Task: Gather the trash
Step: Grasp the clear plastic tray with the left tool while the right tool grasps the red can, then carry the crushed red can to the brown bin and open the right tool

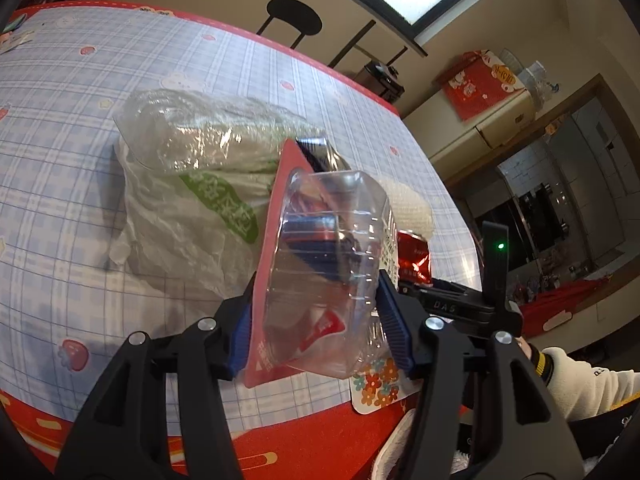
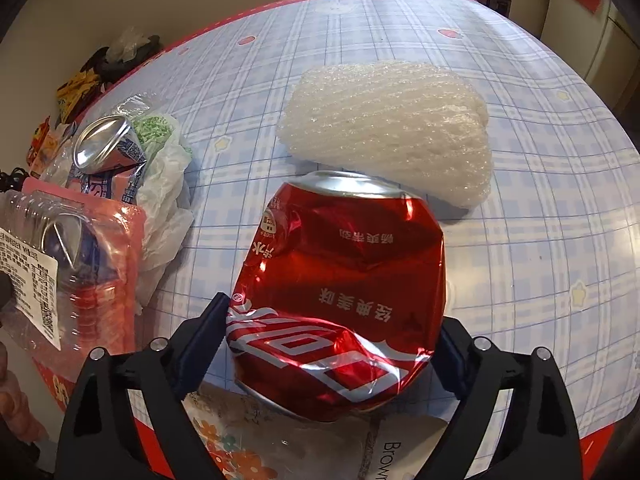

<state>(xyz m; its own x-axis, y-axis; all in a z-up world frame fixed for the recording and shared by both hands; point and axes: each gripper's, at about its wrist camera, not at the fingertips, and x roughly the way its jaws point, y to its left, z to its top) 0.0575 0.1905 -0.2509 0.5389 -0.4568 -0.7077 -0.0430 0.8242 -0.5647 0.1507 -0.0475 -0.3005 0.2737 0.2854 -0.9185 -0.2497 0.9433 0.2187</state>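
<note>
Left gripper (image 1: 320, 312) is clamped on a clear plastic clamshell tray (image 1: 328, 276) with a pink card backing, blue pads pressing its two sides, held above the near edge of the table (image 1: 60, 168). Right gripper (image 2: 332, 344) is closed across the dented body of a crushed red soda can (image 2: 340, 292), jaws on its left and right flanks, can top pointing away over the plaid cloth.

Handling, my read:
- Clamshell: very light, thin, springy walls. Slick plastic; will flex and could pop out if squeezed harder. The card-backed rim is the stiffer place to take hold.
- Red can: light, already creased, so the folds give the pads purchase. Thin metal, dents further under load. Looks empty, can't confirm.
- Foam fruit net (image 2: 390, 128): just beyond the can, soft, near weightless, compresses; pinch anywhere.
- White plastic bag (image 2: 164, 200) with green print: limp, grab a bunched fold.

Containers: the clamshell seems to hold a blue-and-red item; refraction makes it hard to identify. A crushed blue-and-white can (image 2: 108, 152) lies against the bag. No trash bin visible in either view.
</note>
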